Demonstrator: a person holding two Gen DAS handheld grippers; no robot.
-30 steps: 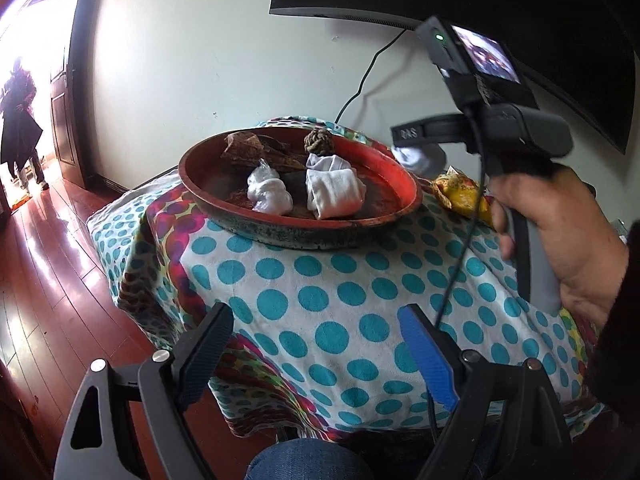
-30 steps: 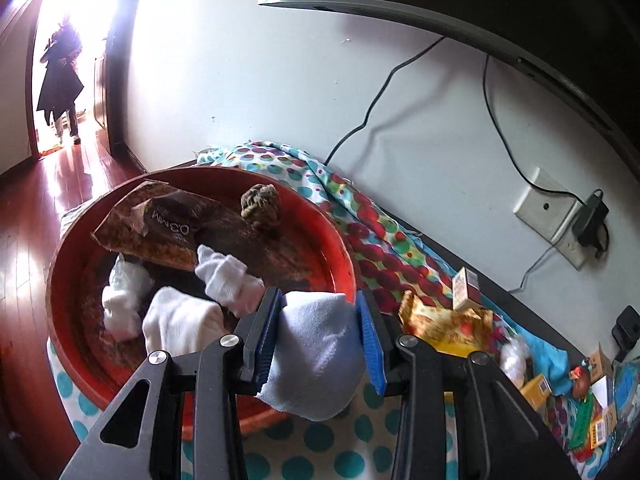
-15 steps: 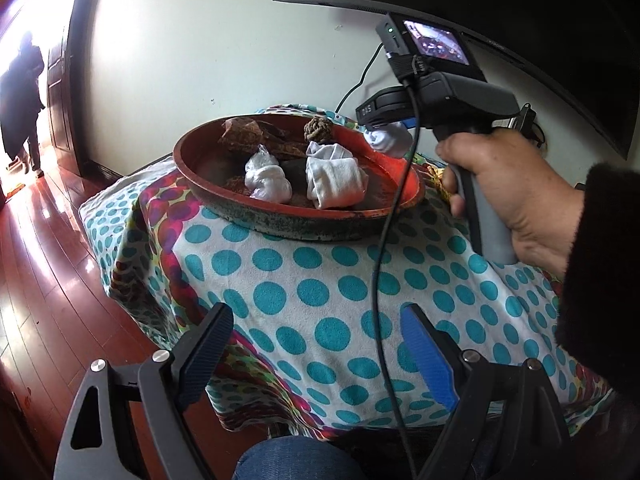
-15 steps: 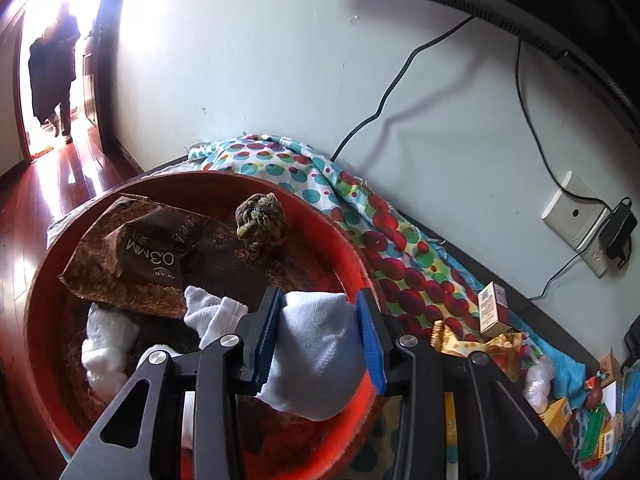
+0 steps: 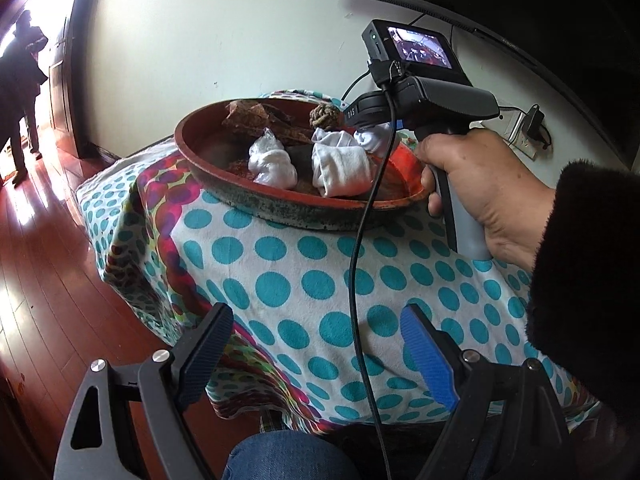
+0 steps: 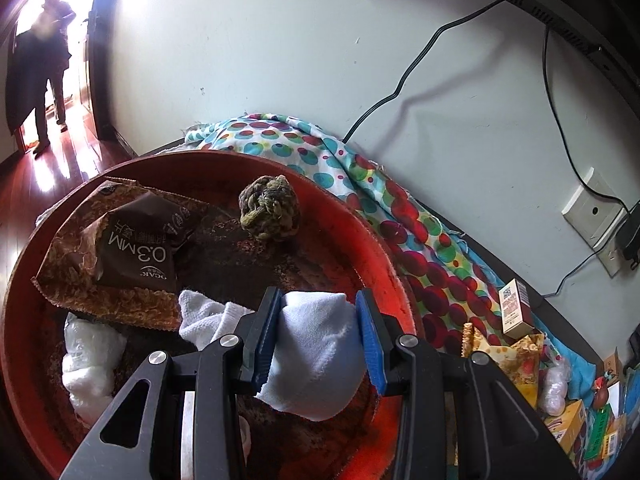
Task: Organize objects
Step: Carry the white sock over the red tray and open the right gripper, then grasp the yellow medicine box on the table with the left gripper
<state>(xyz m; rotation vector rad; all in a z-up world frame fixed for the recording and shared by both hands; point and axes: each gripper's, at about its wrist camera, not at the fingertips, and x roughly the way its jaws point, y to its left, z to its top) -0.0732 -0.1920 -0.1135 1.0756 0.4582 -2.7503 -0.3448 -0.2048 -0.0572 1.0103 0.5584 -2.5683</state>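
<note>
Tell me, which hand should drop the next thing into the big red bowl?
The right. The right gripper is shut on a pale blue cloth bundle and hangs over the red bowl. The left gripper is open, holds nothing, and sits back at the near edge of the spotted tablecloth.

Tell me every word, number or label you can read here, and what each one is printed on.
"0.3MM", upside down from this view, on the brown snack packet in the red bowl.
"OGAR" or similar, below it on the same packet; unsure.
Small characters beside it on the packet: too small to read.
Small cream box by the wall: code square and print, too small to read.
Colourful boxes at far right: blurred, unreadable.
</note>
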